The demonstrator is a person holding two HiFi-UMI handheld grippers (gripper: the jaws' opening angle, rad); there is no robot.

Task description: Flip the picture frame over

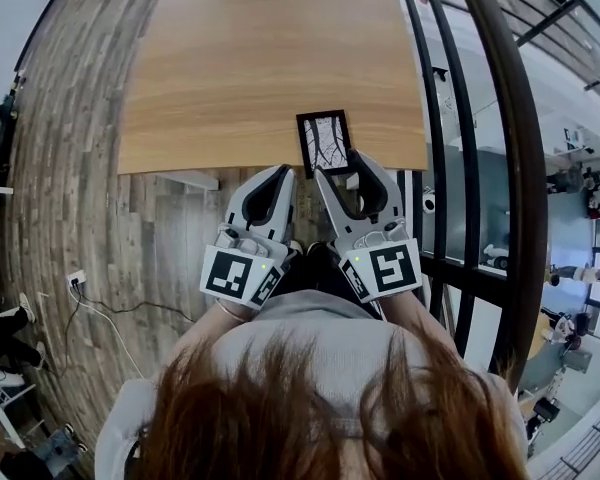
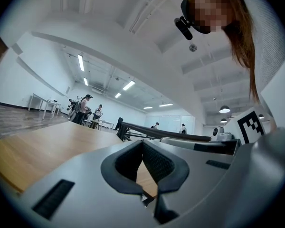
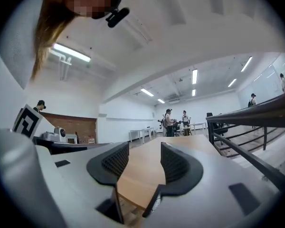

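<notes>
A small black picture frame [image 1: 323, 141] lies flat, picture side up, on the wooden table [image 1: 240, 58], right at its near edge. My right gripper [image 1: 340, 166] is open, its tips at the frame's near edge, one on either side of the lower right corner. In the right gripper view the gripper [image 3: 145, 163] has only tabletop between its pads. My left gripper [image 1: 286, 171] is shut on nothing, just left of the frame and off the table's edge. Its pads meet in the left gripper view [image 2: 142, 146], where the frame cannot be made out.
A black metal railing [image 1: 460, 118] runs close along the table's right side. Wood plank floor [image 1: 70, 168] lies to the left and below, with a white cable [image 1: 90, 308] on it. Several people stand at far tables [image 2: 83, 110].
</notes>
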